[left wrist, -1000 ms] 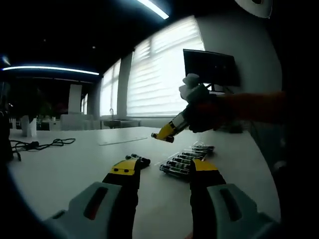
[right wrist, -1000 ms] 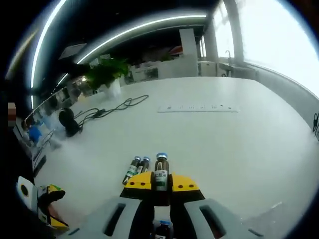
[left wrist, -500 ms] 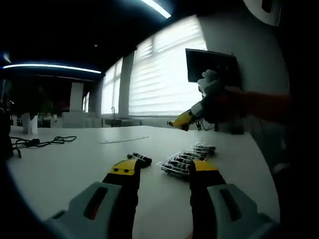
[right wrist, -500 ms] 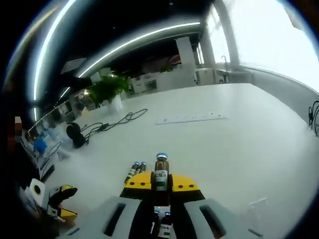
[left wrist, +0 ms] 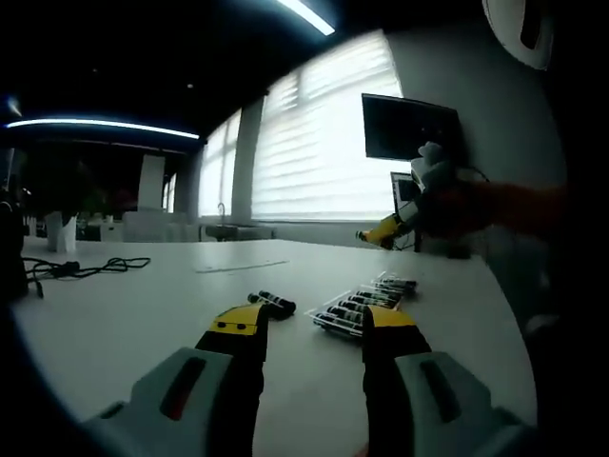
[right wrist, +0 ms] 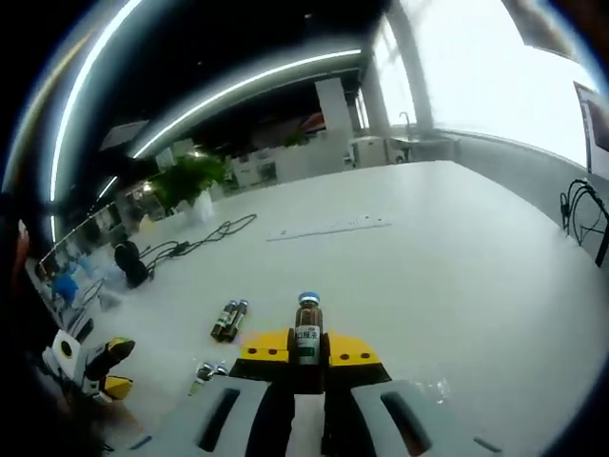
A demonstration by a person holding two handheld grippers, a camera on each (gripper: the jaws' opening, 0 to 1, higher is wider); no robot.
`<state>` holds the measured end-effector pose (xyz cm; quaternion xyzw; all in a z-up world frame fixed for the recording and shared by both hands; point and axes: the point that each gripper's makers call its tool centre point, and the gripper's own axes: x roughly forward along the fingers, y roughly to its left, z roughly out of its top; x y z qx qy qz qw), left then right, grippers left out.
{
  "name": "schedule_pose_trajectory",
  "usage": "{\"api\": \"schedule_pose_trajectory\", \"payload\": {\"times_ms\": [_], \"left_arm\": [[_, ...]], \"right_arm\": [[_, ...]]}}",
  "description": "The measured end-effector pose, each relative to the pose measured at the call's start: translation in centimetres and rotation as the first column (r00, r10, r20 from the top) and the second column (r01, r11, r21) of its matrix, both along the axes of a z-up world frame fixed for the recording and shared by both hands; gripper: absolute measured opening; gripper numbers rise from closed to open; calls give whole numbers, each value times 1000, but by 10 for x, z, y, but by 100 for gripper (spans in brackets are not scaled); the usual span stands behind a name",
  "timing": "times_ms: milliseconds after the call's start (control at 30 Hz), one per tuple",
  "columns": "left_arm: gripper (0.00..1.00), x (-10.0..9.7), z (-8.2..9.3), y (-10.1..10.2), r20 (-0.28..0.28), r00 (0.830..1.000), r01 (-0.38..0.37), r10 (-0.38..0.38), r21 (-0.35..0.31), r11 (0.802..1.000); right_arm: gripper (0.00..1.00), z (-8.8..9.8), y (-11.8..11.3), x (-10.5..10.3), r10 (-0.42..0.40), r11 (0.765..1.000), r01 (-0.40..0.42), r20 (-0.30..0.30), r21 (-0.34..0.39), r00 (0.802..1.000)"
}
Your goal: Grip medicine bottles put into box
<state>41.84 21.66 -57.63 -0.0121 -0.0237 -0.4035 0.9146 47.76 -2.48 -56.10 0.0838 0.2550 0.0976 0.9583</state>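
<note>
above the table (right wrist: pixel 457 276), right hand-held gripper (right wrist: pixel 306 350) clamps a bottle (right wrist: pixel 306 331) (upright).

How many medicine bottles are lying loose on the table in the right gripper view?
4: a pair of bottles lying side by side left of the fingers, another pair nearer and lower left. One more bottle is held upright by the right gripper; others may be hidden.

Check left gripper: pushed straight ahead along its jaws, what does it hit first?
Probably bare tabletop. The left gripper, open, aims between the loose pair of medicine bottles and the tray of bottles. Depth is unclear, so either could be clipped.
</note>
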Motion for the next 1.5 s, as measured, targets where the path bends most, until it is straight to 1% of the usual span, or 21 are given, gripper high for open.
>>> {"api": "schedule_pose_trajectory", "payload": {"times_ms": [100, 200, 467, 667, 767, 867, 900, 1033, 1100, 1200, 1333, 1500], "left_arm": [[32, 0, -1, -1, 0, 1000, -1, 1, 8, 1000], [32, 0, -2, -1, 4, 1000, -4, 4, 17, 1000], [32, 1, -3, 0, 5, 1000, -14, 14, 24, 1000], [32, 0, -2, 0, 6, 1000, -13, 13, 25, 1000], [32, 0, -2, -1, 6, 1000, -12, 12, 24, 1000], [32, 0, -2, 0, 7, 1000, -13, 13, 24, 1000], [32, 0, -2, 0, 7, 1000, -14, 14, 24, 1000], [32, 0, -1, 1, 8, 1000, -17, 16, 20, 1000], [32, 0, -1, 1, 9, 1000, -17, 17, 19, 1000], [32, 0, -1, 1, 9, 1000, -17, 17, 19, 1000], [32, 0, -1, 1, 8, 1000, -16, 16, 17, 1000], [32, 1, -1, 1, 8, 1000, -15, 15, 17, 1000]], "right_arm": [[7, -1, -15, -5, -44, 999, 44, 1, 30, 999], [7, -3, -26, -9, -66, 997, 66, 0, 32, 998], [7, -23, -39, -20, -75, 997, 74, -35, -20, 997], [7, -44, -43, -31, -69, 995, 63, -76, -74, 995], [7, -51, -46, -34, -75, 994, 68, -86, -84, 993], [7, -57, -48, -34, -85, 994, 78, -97, -77, 992], [7, -62, -46, -35, -78, 994, 69, -112, -85, 991], [7, -72, -48, -35, -74, 987, 54, -124, -153, 990], [8, -74, -48, -35, -71, 987, 52, -120, -153, 990], [8, -76, -47, -34, -66, 992, 51, -119, -117, 991], [8, -77, -46, -35, -74, 992, 60, -121, -112, 990], [8, -59, -47, -29, -97, 993, 93, -60, -69, 993]]}}
